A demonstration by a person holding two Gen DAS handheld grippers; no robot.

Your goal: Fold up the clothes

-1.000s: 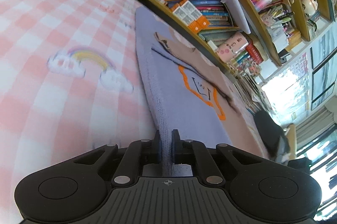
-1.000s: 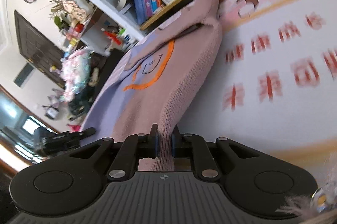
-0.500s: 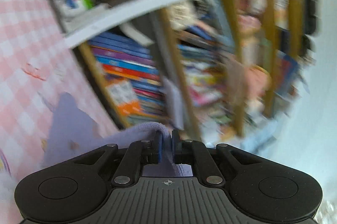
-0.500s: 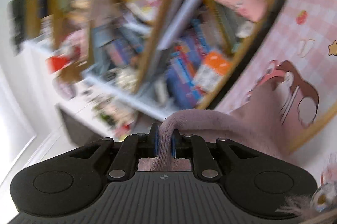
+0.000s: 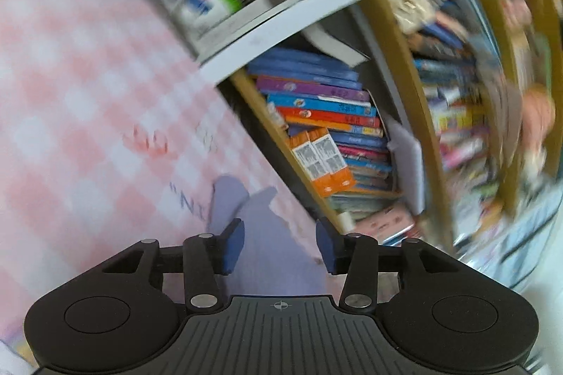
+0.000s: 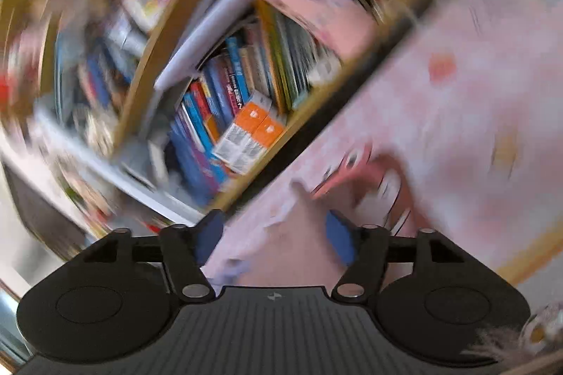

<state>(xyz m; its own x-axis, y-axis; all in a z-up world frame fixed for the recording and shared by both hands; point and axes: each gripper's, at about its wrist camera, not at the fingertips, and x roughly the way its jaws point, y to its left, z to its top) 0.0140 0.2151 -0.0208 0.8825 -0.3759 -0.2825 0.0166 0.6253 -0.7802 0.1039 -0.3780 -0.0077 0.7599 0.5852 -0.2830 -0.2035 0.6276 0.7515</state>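
A lilac knitted garment (image 5: 271, 244) lies on the pink checked cloth (image 5: 88, 100), its edge running under my left gripper (image 5: 279, 243). That gripper's jaws are opening, and the blue pads (image 5: 232, 243) stand apart from the fabric. In the right wrist view the same garment shows its dusty-pink side (image 6: 299, 244) below my right gripper (image 6: 276, 236). Its jaws are opening too, with the cloth lying loose beneath the pads (image 6: 339, 239). Both views are blurred.
A wooden bookshelf (image 5: 352, 135) packed with books stands right behind the garment's far edge; it also fills the right wrist view (image 6: 228, 100). Orange boxes (image 5: 322, 160) lean at the shelf's bottom. The pink printed cloth (image 6: 457, 114) spreads to the right.
Both grippers carried the garment's edge toward the bookshelf, folding it over, then let go: shut on the fabric half a second ago, their jaws now stand apart.
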